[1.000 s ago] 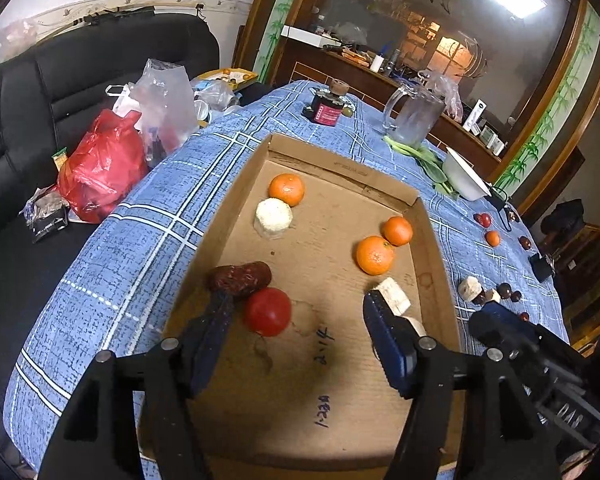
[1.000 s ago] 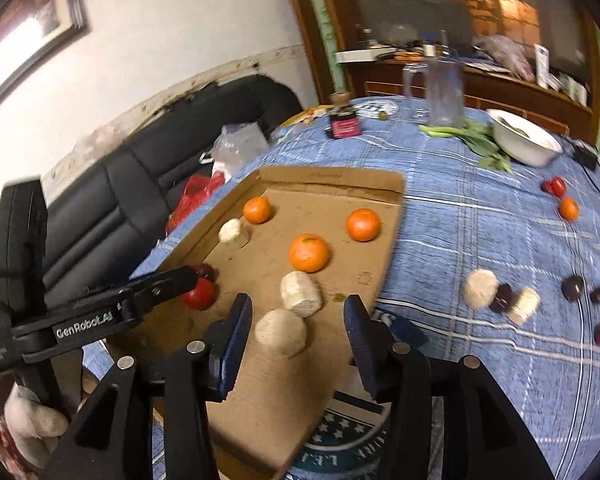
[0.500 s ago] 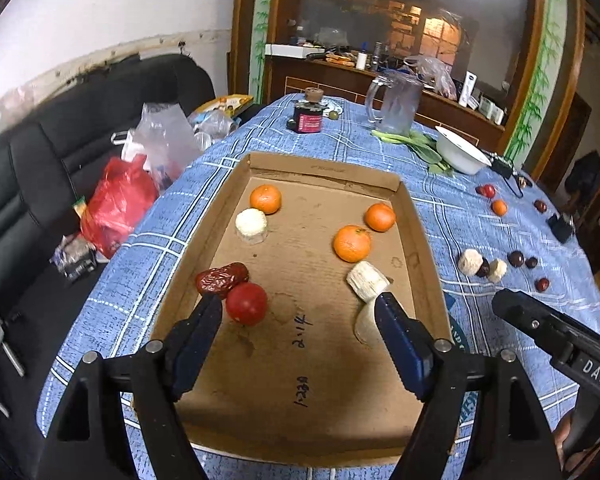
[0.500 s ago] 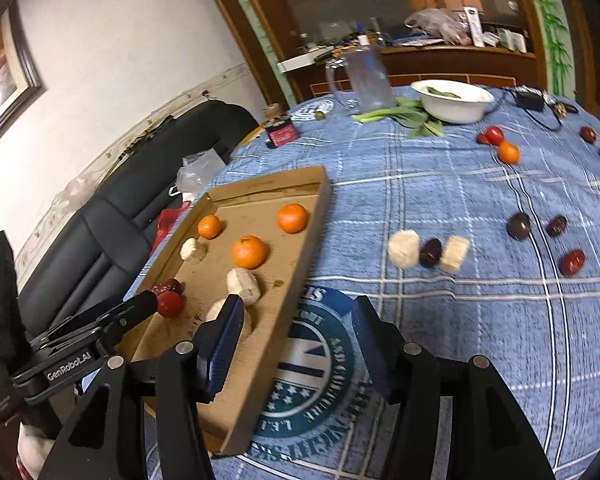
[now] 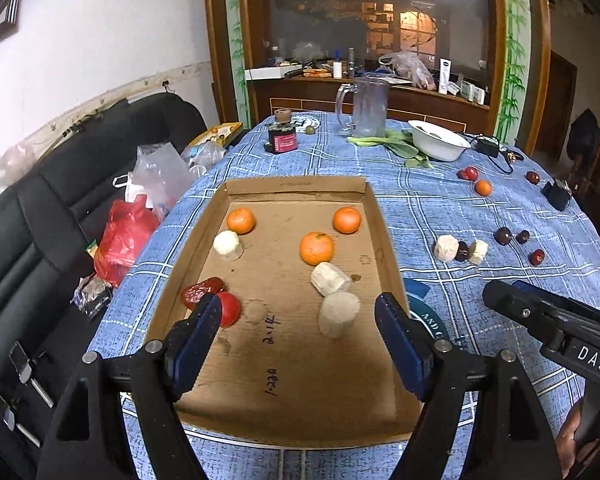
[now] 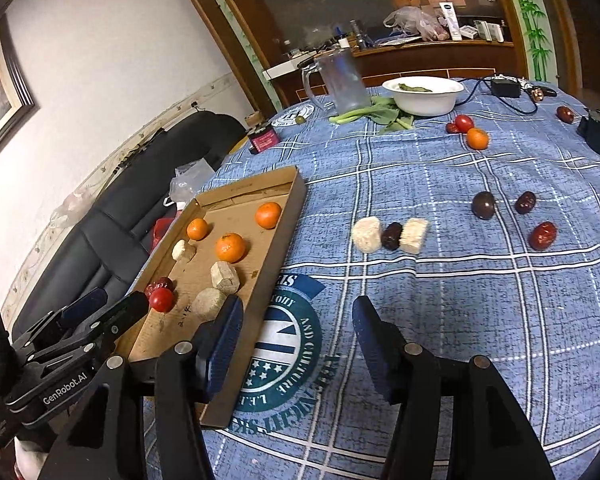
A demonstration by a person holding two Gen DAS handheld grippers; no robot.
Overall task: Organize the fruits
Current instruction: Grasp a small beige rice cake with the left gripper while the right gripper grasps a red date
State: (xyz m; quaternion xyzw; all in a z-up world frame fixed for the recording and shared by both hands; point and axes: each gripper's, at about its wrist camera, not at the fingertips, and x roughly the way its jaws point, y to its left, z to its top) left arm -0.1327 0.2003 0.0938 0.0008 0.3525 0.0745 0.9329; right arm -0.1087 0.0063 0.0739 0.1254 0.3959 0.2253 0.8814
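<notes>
here, hovering over the cardboard tray (image 5: 384,240) with the left claw (image 5: 298,330) gaping and empty, having just been widening; sitting inside: three oranges (image 5: 317,247), pale chunks (image 5: 338,313), a tomato (image 5: 229,309). also spreading wider, nothing between, the right claw (image 6: 296,330) above the table (image 6: 480,300), near loose dates (image 6: 543,235).

Home dining room: black sofa (image 5: 60,208), cloth-covered table (image 5: 440,208), wooden sideboard (image 5: 380,96) cluttered with household items, framed picture (image 6: 0,80).
</notes>
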